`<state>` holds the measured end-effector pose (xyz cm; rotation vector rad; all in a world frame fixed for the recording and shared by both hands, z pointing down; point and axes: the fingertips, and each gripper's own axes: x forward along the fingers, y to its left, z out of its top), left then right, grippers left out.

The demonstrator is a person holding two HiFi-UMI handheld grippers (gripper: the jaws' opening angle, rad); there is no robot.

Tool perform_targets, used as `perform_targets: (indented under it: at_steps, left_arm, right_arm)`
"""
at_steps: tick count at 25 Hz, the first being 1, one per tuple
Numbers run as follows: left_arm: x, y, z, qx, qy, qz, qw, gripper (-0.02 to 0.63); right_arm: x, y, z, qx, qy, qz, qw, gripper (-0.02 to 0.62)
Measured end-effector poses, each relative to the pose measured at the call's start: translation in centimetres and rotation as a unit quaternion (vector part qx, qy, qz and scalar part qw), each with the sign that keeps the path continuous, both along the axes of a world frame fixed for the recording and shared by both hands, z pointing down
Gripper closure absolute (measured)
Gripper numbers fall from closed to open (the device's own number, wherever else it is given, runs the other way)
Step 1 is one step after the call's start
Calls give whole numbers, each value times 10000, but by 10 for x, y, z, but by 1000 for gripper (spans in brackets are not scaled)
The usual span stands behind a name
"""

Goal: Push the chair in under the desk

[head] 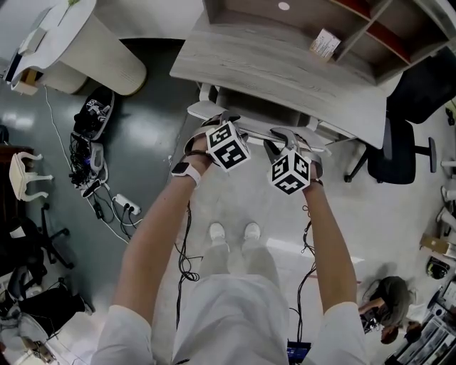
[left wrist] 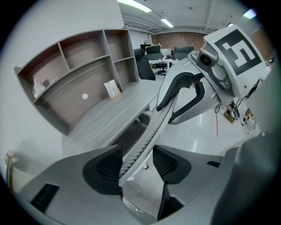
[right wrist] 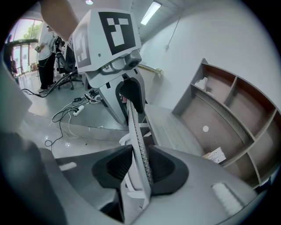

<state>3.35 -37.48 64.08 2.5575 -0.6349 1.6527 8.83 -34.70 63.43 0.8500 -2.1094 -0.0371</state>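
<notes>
The white chair's mesh backrest (head: 256, 132) shows just in front of the grey wooden desk (head: 285, 71), with the seat hidden under the desktop. My left gripper (head: 217, 122) is shut on the backrest's top edge near its left end. My right gripper (head: 285, 140) is shut on the same edge further right. In the left gripper view the thin backrest (left wrist: 175, 94) runs between the pads of the left gripper (left wrist: 137, 165) beside the desk (left wrist: 109, 116). In the right gripper view the backrest (right wrist: 134, 118) stands upright between the pads of the right gripper (right wrist: 140, 165).
A shelf unit (head: 342, 21) with a small card (head: 325, 44) sits on the desk. A black office chair (head: 399, 150) stands to the right. A white rounded cabinet (head: 92, 43) and floor cables with a power strip (head: 107, 199) lie to the left. My feet (head: 231, 232) are behind the chair.
</notes>
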Motion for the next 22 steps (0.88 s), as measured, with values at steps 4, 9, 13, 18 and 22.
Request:
perform_targets:
  at_steps: [4, 9, 13, 18, 22]
  left_arm:
    - [0, -13, 0, 83, 0, 7, 10000, 390]
    - [4, -27, 3, 52, -38, 44, 10000, 388]
    - [1, -35, 0, -56, -121, 151, 9998, 388]
    - [-3, -38, 0, 85, -93, 194, 9997, 385]
    - [-2, -40, 0, 43, -128, 215, 9997, 385]
  right_arm:
    - [0, -12, 0, 14, 17, 28, 10000, 466]
    - [3, -25, 2, -9, 4, 41, 10000, 466]
    - [-1, -33, -1, 169, 35, 101, 9998, 469]
    - [-5, -34, -2, 214, 61, 183, 9996, 469]
    - [-4, -36, -2, 393, 142, 232, 9989, 462]
